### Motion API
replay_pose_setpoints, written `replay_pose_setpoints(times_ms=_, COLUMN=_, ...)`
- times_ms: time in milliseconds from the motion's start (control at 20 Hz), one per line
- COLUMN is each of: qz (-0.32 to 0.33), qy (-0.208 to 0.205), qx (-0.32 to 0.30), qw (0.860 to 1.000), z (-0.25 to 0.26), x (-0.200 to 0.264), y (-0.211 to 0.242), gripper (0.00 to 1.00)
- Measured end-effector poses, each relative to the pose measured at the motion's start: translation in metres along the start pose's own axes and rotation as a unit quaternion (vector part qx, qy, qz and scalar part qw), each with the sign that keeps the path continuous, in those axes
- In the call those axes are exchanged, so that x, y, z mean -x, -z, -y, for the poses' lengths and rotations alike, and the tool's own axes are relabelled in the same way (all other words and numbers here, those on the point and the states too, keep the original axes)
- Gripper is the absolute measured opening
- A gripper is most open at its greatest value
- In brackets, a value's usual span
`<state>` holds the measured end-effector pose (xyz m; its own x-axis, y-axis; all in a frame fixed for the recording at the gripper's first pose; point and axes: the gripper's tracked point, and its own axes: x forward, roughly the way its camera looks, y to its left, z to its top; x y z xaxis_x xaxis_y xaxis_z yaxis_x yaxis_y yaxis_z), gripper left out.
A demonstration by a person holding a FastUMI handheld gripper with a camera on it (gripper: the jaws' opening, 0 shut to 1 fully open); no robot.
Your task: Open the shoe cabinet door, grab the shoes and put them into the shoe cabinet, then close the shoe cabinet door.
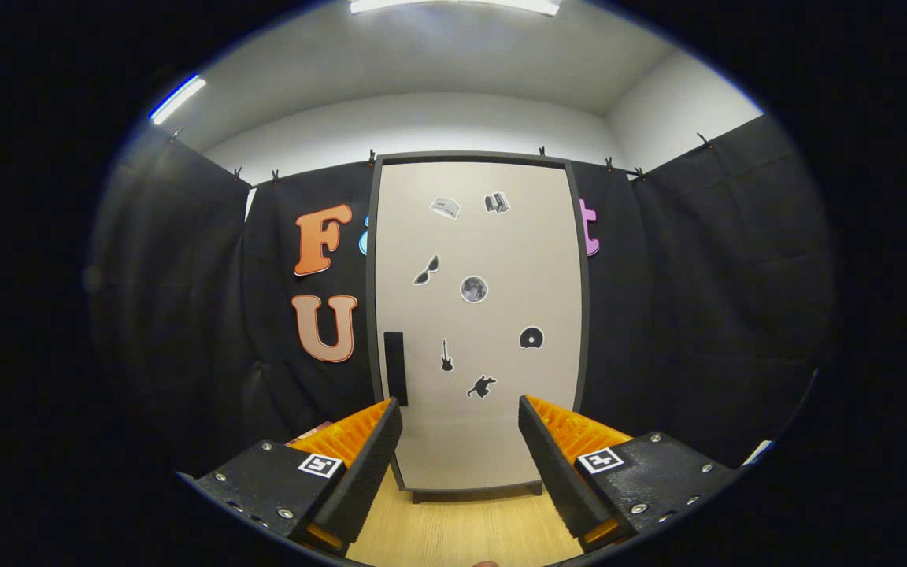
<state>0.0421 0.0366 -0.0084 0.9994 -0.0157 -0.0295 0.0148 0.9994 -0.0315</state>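
Observation:
A tall shoe cabinet [477, 323] stands straight ahead against the black cloth wall. Its pale door is closed inside a dark frame and carries several small stickers. A dark vertical handle [395, 368] sits low on the door's left side, just above my left fingertip. My gripper [460, 417] is open, its two fingers spread wide with nothing between them, pointing at the lower part of the door from a short distance.
Light wooden floor [461, 528] runs from under the fingers to the cabinet's base. Black cloth walls close in on both sides. A small reddish-brown object [308, 433] peeks out behind the left finger; I cannot tell what it is.

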Motion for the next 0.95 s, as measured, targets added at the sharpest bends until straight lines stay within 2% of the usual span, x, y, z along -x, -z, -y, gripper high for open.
replay_pose_setpoints(times_ms=400, qz=0.003, qy=0.014, qx=0.003, qw=1.0, z=0.033, x=0.049, y=0.002, gripper=0.93)
replay_pose_setpoints(times_ms=950, qz=-0.002, qy=0.011, qx=-0.009, qw=1.0, z=0.049, x=0.061, y=0.004, gripper=0.93)
